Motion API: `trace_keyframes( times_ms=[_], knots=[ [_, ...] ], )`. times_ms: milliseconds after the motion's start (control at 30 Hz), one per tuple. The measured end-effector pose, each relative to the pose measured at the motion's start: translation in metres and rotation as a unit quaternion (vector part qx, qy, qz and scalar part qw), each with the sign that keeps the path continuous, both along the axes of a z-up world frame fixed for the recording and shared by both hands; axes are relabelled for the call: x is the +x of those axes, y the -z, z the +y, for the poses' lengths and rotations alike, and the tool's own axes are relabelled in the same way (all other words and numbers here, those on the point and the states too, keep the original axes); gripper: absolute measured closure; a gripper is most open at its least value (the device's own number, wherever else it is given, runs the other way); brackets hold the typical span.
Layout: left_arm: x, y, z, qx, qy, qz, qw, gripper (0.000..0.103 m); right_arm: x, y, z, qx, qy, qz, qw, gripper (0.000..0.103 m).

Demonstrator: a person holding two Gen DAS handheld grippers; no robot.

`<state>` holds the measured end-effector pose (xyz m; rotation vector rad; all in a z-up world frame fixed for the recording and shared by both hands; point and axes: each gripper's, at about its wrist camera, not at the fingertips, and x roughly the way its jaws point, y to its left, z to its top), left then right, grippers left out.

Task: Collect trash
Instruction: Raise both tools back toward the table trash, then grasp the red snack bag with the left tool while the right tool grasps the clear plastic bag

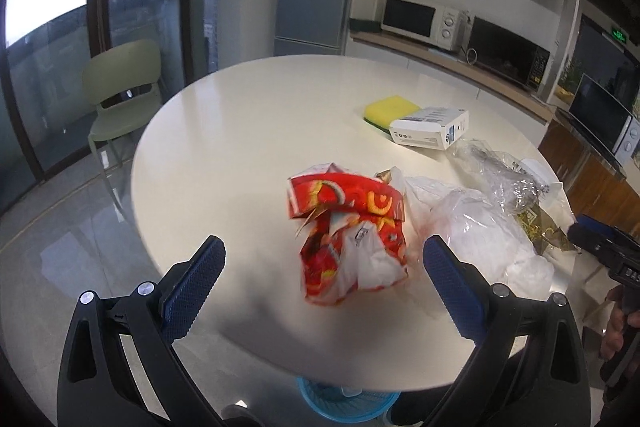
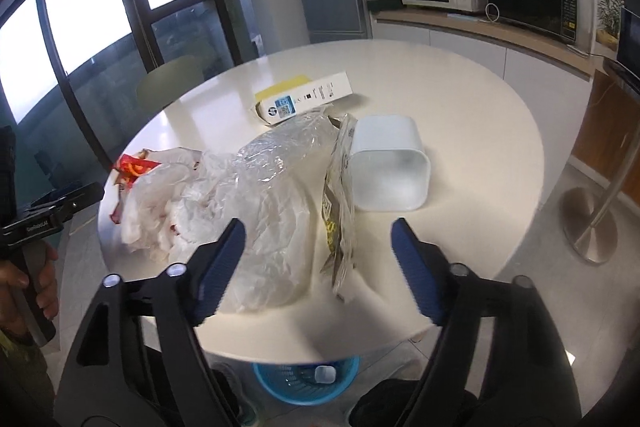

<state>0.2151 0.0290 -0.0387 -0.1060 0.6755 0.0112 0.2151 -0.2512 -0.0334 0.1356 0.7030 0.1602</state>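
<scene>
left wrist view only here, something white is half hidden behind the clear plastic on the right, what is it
Observer: A white container lying on its side on the table, its open mouth facing the right wrist camera.
Operator: anything inside
Observer: From what shows of the inside, it looks empty.
Operator: is my other hand holding anything
Observer: No. The right gripper is open with nothing between its pads, and a yellow-print packet stands on edge just ahead of it, beside the container.
</scene>
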Motion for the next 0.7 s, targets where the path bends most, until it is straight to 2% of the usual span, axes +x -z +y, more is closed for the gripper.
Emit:
trace_keyframes(
  times_ms=[67,167,233,300,367,400,467,533,567,633,700],
  knots=[
    [0.008,0.002,0.002,-0.002,-0.001,0.006,1.0,0.006,0.008,0.003,0.002,-0.002,-0.002,0.005,1.0,0.041],
    [0.022,0.008,0.005,-0.033,0.012,0.027,0.999,0.007,0.021,0.009,0.004,0.002,-0.003,0.019,1.0,0.048],
    [0.028,0.014,0.003,-0.043,0.032,0.037,0.9979,0.01,0.027,0.014,0.005,0.001,-0.006,0.028,1.0,0.057],
    [0.032,0.017,0.0,-0.04,0.037,0.04,0.9977,0.012,0.03,0.016,0.005,-0.002,-0.006,0.031,1.0,0.072],
    [0.038,0.023,0.0,-0.044,0.041,0.048,0.9971,0.017,0.032,0.017,0.006,-0.003,-0.007,0.03,1.0,0.082],
    [0.04,0.024,0.0,-0.046,0.041,0.05,0.9969,0.024,0.032,0.017,0.006,-0.002,-0.006,0.029,1.0,0.089],
    [0.043,0.028,0.003,-0.054,0.042,0.054,0.9962,0.033,0.03,0.016,0.006,-0.002,-0.002,0.022,1.0,0.097],
    [0.043,0.03,0.003,-0.063,0.049,0.055,0.9953,0.059,0.028,0.014,0.008,-0.007,-0.001,0.008,1.0,0.098],
    [0.044,0.031,0.003,-0.059,0.045,0.055,0.9957,0.061,0.026,0.012,0.01,-0.012,-0.001,0.002,1.0,0.1],
    [0.041,0.029,0.006,-0.053,0.032,0.047,0.997,0.072,0.024,0.011,0.012,-0.015,0.003,-0.007,1.0,0.1],
    [0.037,0.026,0.01,-0.063,0.029,0.033,0.9971,0.075,0.022,0.009,0.01,-0.011,0.01,-0.015,1.0,0.101]
  ],
)
